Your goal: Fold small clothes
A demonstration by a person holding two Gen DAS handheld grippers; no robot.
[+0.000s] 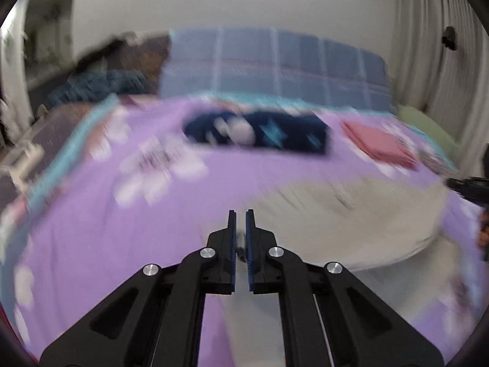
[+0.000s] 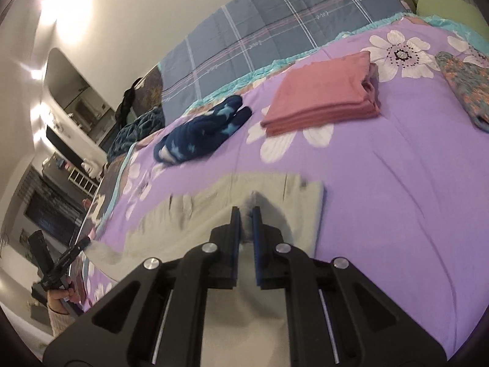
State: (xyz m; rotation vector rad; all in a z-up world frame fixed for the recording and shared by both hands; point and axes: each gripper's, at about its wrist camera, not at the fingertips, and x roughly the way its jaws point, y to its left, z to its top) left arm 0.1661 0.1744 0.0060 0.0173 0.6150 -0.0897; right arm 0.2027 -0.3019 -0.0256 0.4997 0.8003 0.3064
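i have both tools low over the bed with the purple flowered cover (image 2: pixel 397 183), and the pale beige cloth garment (image 2: pixel 214 208) lies spread on the near part of it, right under both cameras.

my left gripper (image 1: pixel 241 214) has its fingers drawn almost together with a bit of pale cloth between the blue pads, so it looks pinched on the garment's near left edge, though this view is badly smeared. my right gripper (image 2: pixel 246 211) shows the same: fingers nearly shut, with a small raised tuck of the beige fabric caught between them. the cloth humps up just beyond the fingertips.

in the right view the garment's far edge runs straight, with its right corner squared off on the purple cover. the left tool and the hand holding it show small at the far left of that view, at the bed's edge.

farther up the bed, well apart from the beige piece, lies a dark navy fleece item with light blue stars (image 2: pixel 198 134). to its right sits a folded stack of dusty pink fabric (image 2: pixel 324 94), and at the far right a blue and orange patterned cloth (image 2: pixel 464 88). a blue plaid quilt (image 2: pixel 275 24) lies beyond, against the wall.
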